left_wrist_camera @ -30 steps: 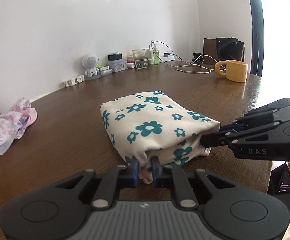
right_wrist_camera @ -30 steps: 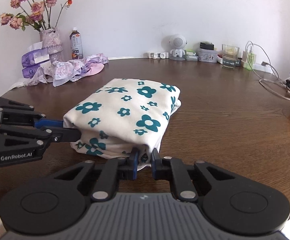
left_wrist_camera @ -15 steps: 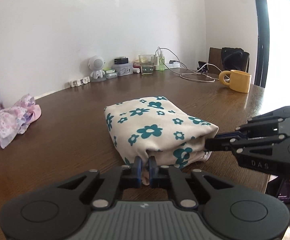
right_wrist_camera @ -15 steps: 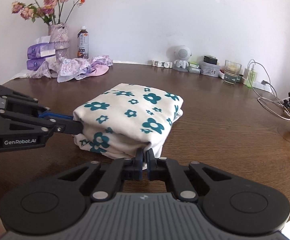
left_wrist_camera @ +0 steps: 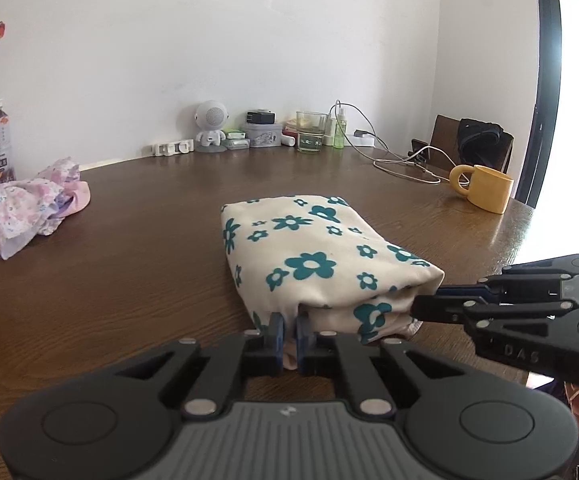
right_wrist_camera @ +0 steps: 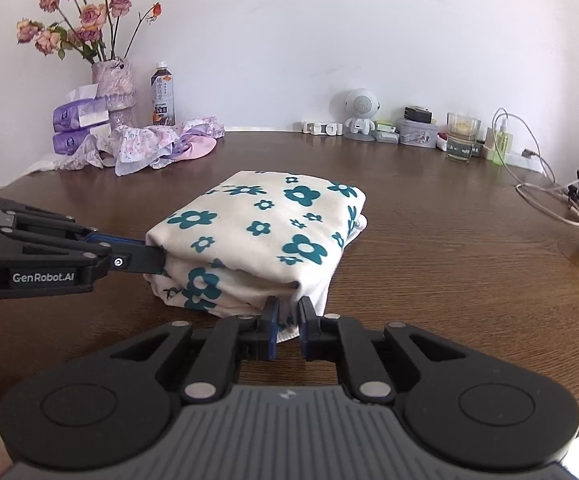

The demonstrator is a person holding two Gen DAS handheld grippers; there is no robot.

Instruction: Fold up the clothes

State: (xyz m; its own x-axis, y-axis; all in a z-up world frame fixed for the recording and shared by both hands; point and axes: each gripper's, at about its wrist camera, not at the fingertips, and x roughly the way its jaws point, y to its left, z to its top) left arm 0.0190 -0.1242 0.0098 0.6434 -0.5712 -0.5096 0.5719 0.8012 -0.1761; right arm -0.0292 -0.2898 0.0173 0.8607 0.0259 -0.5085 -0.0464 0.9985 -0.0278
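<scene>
Cloth sits between both sets of jaws: the left gripper (left_wrist_camera: 288, 330) pinches the near-left corner of the flowered garment (left_wrist_camera: 313, 256), the right gripper (right_wrist_camera: 287, 314) its near-right corner, jaws slightly parted, likely squaring the stacked layers. The garment lies as a folded bundle mid-bench (left_wrist_camera: 129, 264). Farther off, a crumpled pink garment (right_wrist_camera: 157, 146) lies unfolded.

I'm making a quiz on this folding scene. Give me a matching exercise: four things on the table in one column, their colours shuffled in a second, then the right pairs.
Things:
1. folded cloth
2. mug
3. crumpled garment
4. toy robot

Colours:
A. white
B. yellow
C. cream with teal flowers
D. pink and lilac floral

Pairs: 1-C, 2-B, 3-D, 4-A
</scene>
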